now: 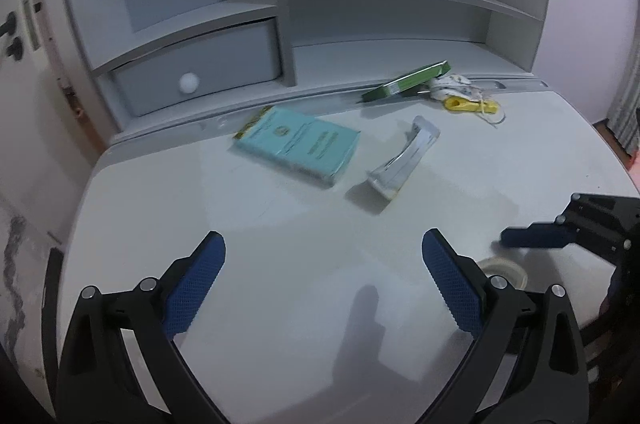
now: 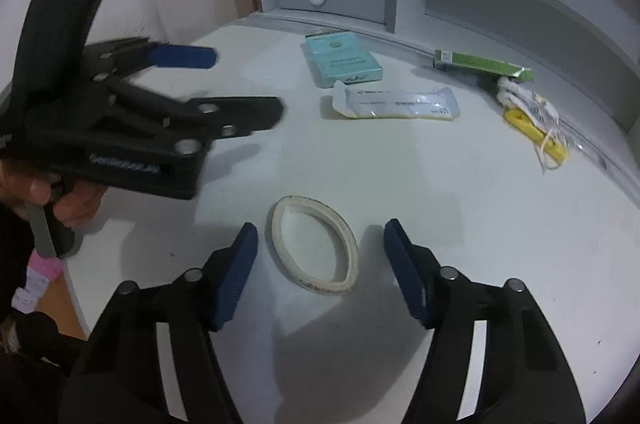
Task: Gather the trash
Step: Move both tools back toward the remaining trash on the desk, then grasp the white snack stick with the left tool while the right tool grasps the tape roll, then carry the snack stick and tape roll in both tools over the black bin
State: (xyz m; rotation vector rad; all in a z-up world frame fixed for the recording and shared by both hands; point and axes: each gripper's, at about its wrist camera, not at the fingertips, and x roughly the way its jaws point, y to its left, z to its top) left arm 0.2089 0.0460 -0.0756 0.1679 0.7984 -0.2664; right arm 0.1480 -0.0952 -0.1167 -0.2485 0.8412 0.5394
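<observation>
Right tool (image 2: 320,252) spread, pads either side of tape ring (image 2: 314,244) lying flat, left tool (image 1: 323,256) spread, empty

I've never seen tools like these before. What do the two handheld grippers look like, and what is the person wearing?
Each gripper, left gripper and right gripper, is a black plastic fork of two hinged arms with silver round pivot pins. The fingers carry dark blue pads with a fine ribbed texture. The left gripper's body bears small pale lettering, too blurred to read. The hand holding it emerges from a dark sleeve.
</observation>
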